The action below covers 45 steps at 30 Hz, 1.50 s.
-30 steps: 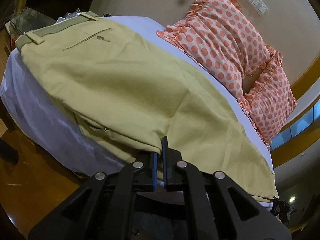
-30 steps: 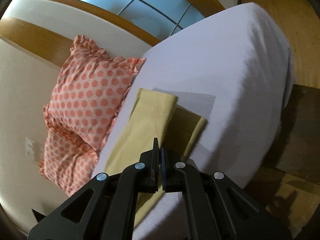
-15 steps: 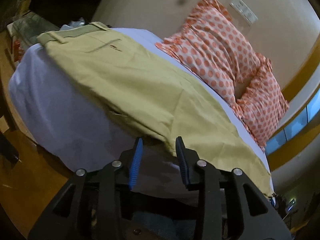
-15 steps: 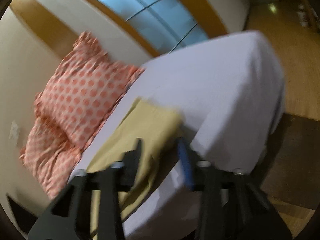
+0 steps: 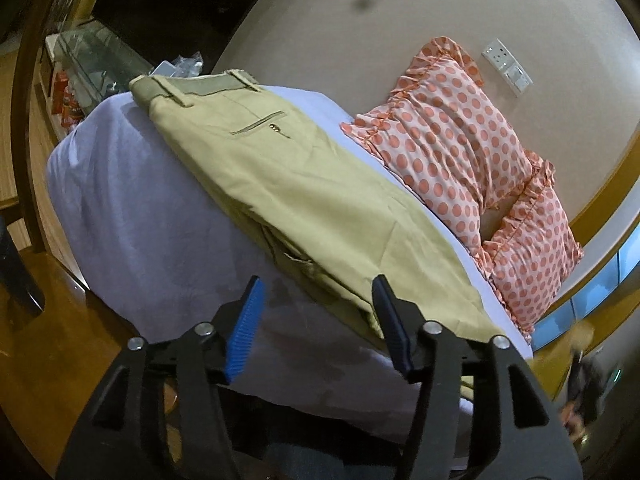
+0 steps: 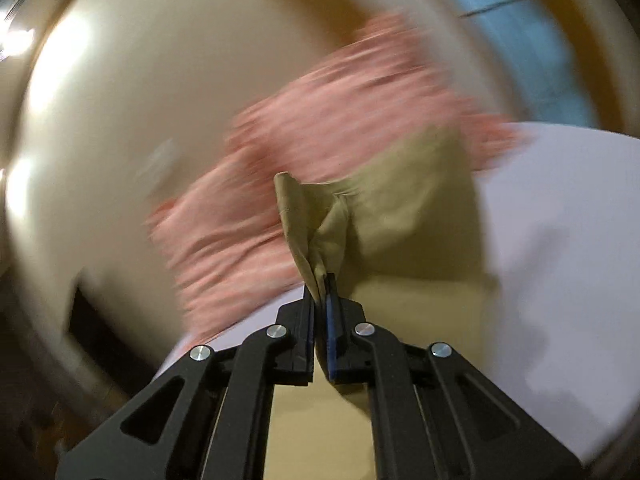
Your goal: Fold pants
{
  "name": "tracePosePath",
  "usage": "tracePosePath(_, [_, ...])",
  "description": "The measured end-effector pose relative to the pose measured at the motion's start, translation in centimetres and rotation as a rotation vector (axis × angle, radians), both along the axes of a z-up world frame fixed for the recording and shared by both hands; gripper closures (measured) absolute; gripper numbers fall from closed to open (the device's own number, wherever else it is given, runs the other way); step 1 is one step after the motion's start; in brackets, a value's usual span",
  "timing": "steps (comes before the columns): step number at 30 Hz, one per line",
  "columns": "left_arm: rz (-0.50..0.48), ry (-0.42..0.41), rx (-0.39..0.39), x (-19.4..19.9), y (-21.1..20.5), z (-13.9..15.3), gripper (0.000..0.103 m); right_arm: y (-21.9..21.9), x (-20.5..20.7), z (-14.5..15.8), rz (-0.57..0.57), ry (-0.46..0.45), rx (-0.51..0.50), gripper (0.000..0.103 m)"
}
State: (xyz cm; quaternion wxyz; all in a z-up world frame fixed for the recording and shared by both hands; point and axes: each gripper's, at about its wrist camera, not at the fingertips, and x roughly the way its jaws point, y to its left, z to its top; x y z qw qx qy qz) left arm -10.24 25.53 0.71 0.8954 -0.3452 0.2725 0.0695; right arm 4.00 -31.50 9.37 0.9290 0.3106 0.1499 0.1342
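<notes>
The pants (image 5: 304,200) lie folded lengthwise across the bed (image 5: 152,240). The right claw (image 6: 320,280) pinches the hem end, while the left claw (image 5: 316,292) gapes empty at lower centre. Carry the hem flat toward the waistband, edges aligned.

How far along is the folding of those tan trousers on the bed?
Partly done. The pants already lie lengthwise on the bed, one leg stacked on the other, waistband at the far end. In hand: the right gripper is shut on a bunch of the tan fabric, lifted off the sheet. The left gripper is open, holding nothing. Left to do: folding the length over; no crosswise fold shows.
</notes>
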Motion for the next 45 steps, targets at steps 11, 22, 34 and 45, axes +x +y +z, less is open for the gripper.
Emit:
tracePosePath(11, [0.028, -0.025, -0.013, -0.7, 2.1, 0.2, 0.035, 21.7, 3.3, -4.2, 0.684, 0.269, -0.327, 0.034])
tracePosePath(22, [0.111, 0.023, -0.119, 1.7, 6.4, -1.4, 0.036, 14.8, 3.6, -3.9, 0.526, 0.271, -0.183, 0.021])
tracePosePath(34, [0.241, 0.011, -0.103, 2.2, 9.7, 0.0, 0.036, 15.3, 3.2, -4.6, 0.540, 0.285, -0.168, 0.020])
tracePosePath(45, [0.228, -0.002, -0.185, 4.5, 13.3, -0.2, 0.030, 15.8, 3.4, -5.3, 0.557, 0.303, -0.162, 0.019])
